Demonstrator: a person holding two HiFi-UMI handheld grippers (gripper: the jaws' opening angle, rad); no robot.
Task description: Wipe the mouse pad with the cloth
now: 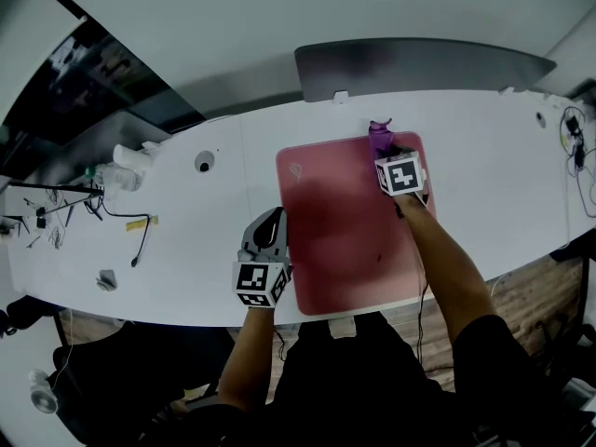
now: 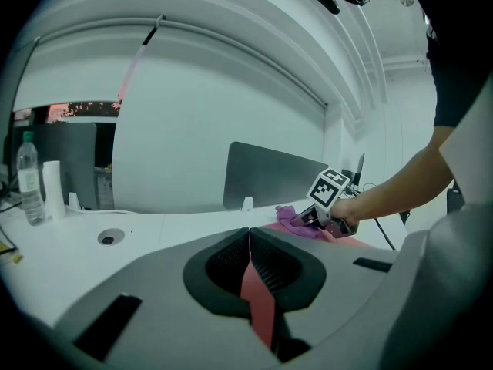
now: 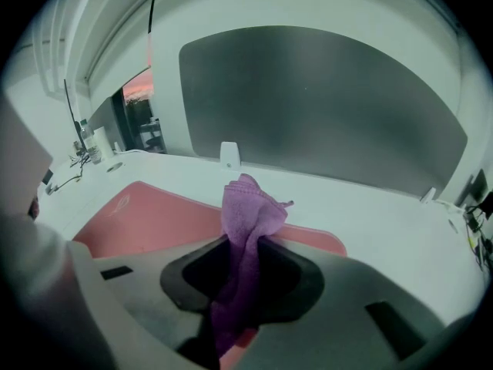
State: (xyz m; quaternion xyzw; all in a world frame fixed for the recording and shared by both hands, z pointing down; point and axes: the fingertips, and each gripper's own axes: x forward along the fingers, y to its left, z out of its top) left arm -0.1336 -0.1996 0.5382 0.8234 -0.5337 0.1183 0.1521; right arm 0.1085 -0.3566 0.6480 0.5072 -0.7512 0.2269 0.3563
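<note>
The pink mouse pad (image 1: 340, 240) lies flat on the white table (image 1: 484, 166), in front of me. My right gripper (image 1: 389, 155) is at the pad's far right corner, shut on a purple cloth (image 1: 379, 136). In the right gripper view the cloth (image 3: 248, 206) hangs bunched between the jaws of the right gripper (image 3: 245, 245), over the pad (image 3: 146, 218). My left gripper (image 1: 270, 226) rests at the pad's left edge. Its jaws stand shut at the left gripper (image 2: 249, 237), and a strip of pink pad shows through the slit behind the tips. From there I see the right gripper (image 2: 327, 206) and cloth (image 2: 293, 220).
A grey divider panel (image 1: 419, 63) stands along the table's far edge. A cable hole (image 1: 204, 163) lies left of the pad. Black cables (image 1: 112, 217), a white bundle (image 1: 130, 161) and a water bottle (image 2: 28, 177) sit far left. More cables (image 1: 573, 142) lie far right.
</note>
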